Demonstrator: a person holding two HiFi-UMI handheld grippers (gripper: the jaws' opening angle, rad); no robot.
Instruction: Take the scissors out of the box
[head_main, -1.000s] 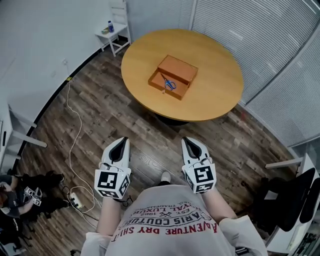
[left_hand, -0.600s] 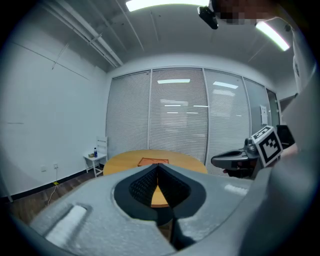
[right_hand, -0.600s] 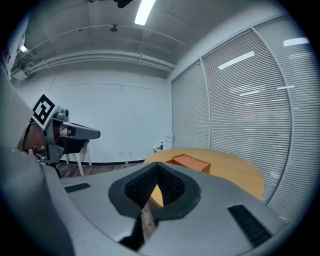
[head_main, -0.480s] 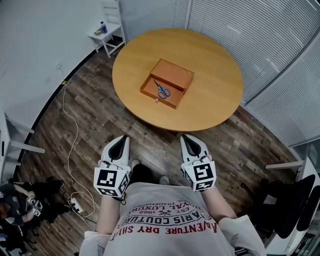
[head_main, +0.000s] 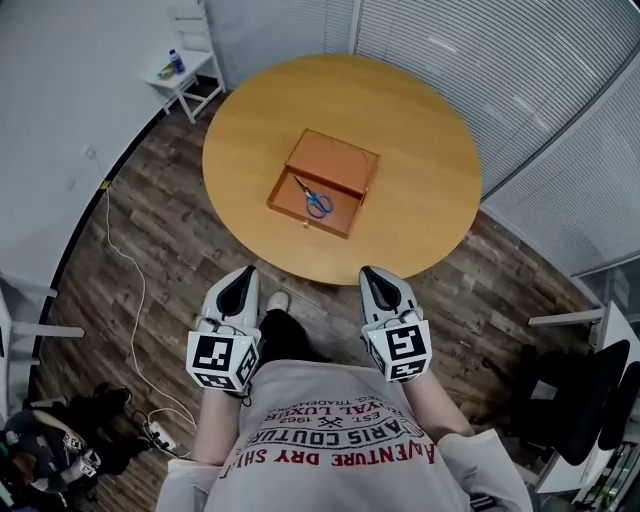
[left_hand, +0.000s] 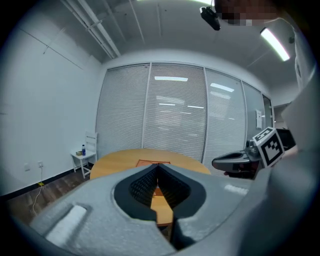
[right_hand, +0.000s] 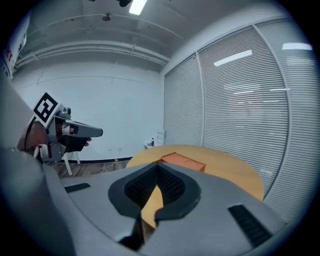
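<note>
A round wooden table (head_main: 420, 150) stands on plank flooring. At its centre an open box (head_main: 338, 160) holds blue-handled scissors (head_main: 316, 202), seemingly in its 6 o'clock half. Off the table's 6 o'clock edge, the left gripper (head_main: 240, 275) and right gripper (head_main: 372, 274) are both closed and empty.

The room holds one round table (head_main: 425, 120), one box (head_main: 338, 162) and one pair of scissors (head_main: 316, 201). Two grippers show, the left gripper (head_main: 244, 272) and the right gripper (head_main: 369, 272). One white side table (head_main: 188, 80) carries one bottle (head_main: 177, 61).
</note>
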